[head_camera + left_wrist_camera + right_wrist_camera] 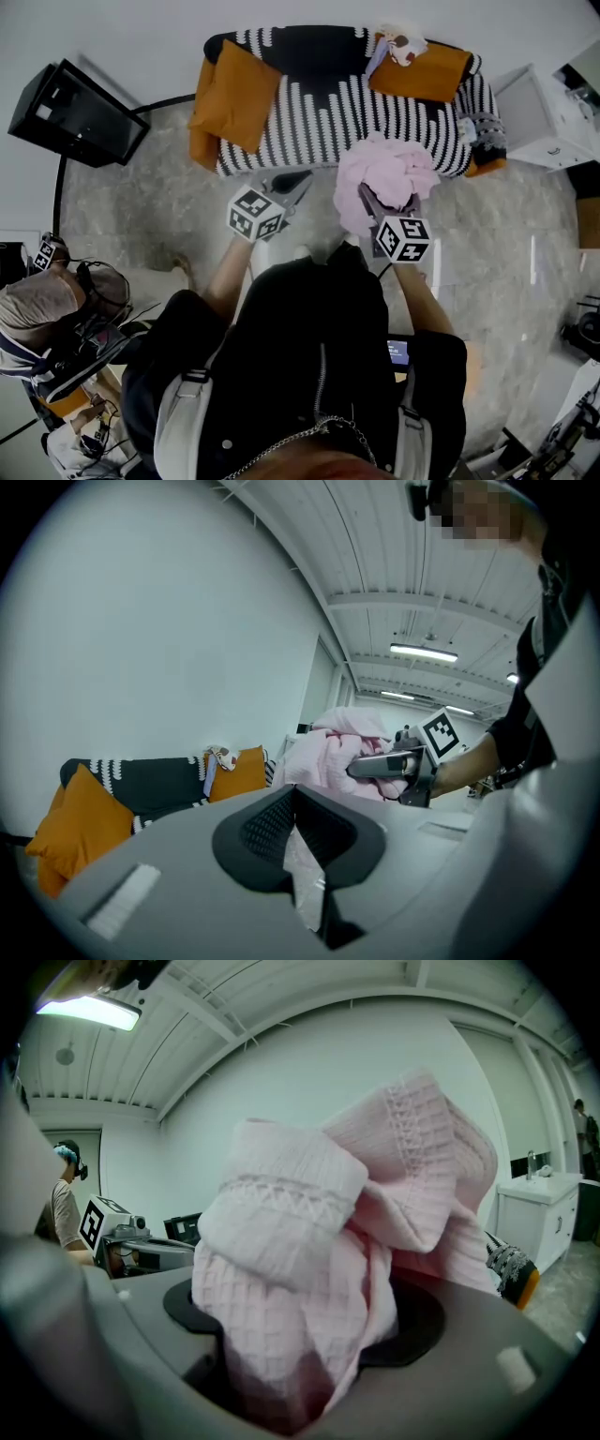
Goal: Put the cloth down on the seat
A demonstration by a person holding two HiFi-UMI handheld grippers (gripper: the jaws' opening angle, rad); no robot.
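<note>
**Q:** What do the jaws of the right gripper (305,1324) hold?

**A:** A thick wad of pink waffle-weave cloth (319,1232). The jaws stand wide, and the black pads press on the bundle from either side. Loose folds rise above them and spill forward.

**Q:** And the left gripper (298,829)?

**A:** Its pads meet at the tips with nothing gripped between them. It hangs level beside the right one and takes no part in the hold.

**Q:** Where is the cloth in relation to the seat (319,127)?

**A:** It is held in the air in front of the striped sofa (281,42). In the head view it overlaps the front edge of the seat, right of centre. It does not appear to rest on the seat.

**Q:** Which step is this?

**A:** Judged from the pose, it is the carry to the sofa, just short of the set-down.

**Q:** What does the next move call for?

**A:** Probably a reach forward and down, over the bare striped stretch between the two orange cushions (234,94). The jaws should open only once the bundle lies on the upholstery. If they open earlier, the folds could slide off the front edge onto the rug (159,202).
</note>
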